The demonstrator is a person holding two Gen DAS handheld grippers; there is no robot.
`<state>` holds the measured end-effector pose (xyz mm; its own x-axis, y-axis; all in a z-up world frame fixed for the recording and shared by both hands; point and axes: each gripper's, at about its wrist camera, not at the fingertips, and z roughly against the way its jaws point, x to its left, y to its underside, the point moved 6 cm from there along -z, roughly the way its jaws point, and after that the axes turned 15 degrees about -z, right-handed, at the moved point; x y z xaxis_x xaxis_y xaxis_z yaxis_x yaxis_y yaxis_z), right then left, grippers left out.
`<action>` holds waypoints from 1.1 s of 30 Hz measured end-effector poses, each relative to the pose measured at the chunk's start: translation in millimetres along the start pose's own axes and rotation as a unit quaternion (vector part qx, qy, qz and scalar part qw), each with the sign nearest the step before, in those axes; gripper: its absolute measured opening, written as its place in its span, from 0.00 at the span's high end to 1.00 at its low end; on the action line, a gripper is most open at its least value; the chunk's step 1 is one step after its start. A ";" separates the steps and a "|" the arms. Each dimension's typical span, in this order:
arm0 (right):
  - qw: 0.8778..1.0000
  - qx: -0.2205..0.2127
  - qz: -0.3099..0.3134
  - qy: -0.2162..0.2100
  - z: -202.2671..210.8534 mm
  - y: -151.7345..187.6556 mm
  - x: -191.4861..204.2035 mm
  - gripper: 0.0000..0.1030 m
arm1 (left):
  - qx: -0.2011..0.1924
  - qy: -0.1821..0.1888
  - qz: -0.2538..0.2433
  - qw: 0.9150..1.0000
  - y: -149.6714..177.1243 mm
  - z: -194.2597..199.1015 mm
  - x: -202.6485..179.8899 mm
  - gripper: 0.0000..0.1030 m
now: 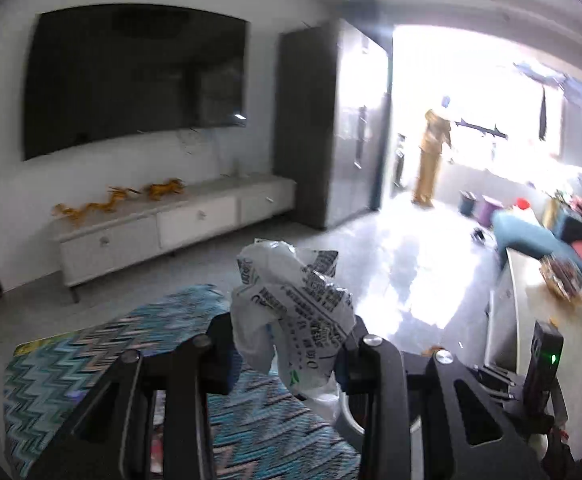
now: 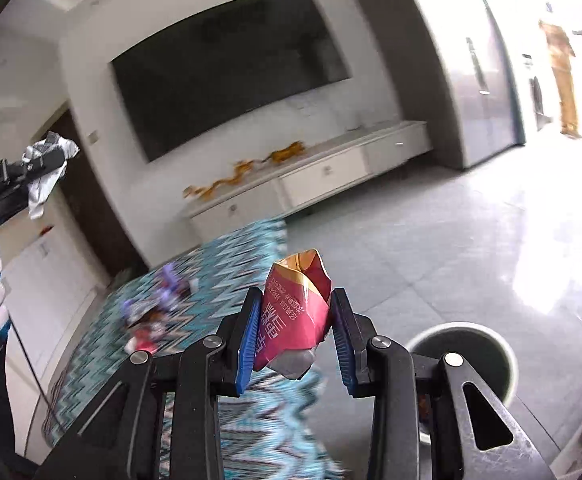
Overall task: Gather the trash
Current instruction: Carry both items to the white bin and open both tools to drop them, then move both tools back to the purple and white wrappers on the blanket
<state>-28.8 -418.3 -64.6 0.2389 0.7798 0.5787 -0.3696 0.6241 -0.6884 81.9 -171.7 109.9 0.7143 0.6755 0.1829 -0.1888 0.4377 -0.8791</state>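
Observation:
My left gripper (image 1: 287, 340) is shut on a crumpled white plastic wrapper (image 1: 291, 300) with black print and holds it up above the rug. It also shows in the right wrist view (image 2: 47, 160) at the far left, held by a blue-and-white gloved hand. My right gripper (image 2: 295, 332) is shut on a crumpled red and gold packet (image 2: 295, 312). A round grey trash bin (image 2: 467, 352) stands on the floor just right of and below the right gripper. More wrappers (image 2: 159, 312) lie on the rug.
A blue zigzag rug (image 2: 231, 280) covers the floor on the left. A white TV cabinet (image 1: 171, 224) and a wall TV (image 1: 131, 84) are ahead. A white table (image 1: 551, 320) and a teal sofa (image 1: 531, 236) are on the right. Bright tiled floor (image 2: 451, 240) lies beyond.

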 end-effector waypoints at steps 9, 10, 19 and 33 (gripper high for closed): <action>0.992 0.012 -0.081 0.095 -35.6 -18.8 -109.0 0.65 | 0.134 0.125 -0.027 0.983 31.6 -166.7 -113.4 0.65; 0.990 0.018 -0.087 0.105 -44.4 -18.1 -120.7 0.65 | 0.151 0.144 -0.025 0.978 38.5 -186.9 -127.4 0.65; 0.971 0.077 -0.131 0.187 -109.1 5.9 -200.3 0.62 | 0.251 0.230 -0.012 0.940 93.5 -300.8 -202.4 0.47; 0.961 0.082 -0.151 0.215 -103.8 14.9 -217.8 0.53 | 0.215 0.202 0.003 0.955 100.9 -298.1 -207.3 0.37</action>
<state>6.9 -573.7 -246.3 0.6940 0.5348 0.4820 -0.3537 0.8364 -0.4188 115.7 -444.4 -148.0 0.8978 0.4326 -0.0827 -0.3912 0.6970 -0.6010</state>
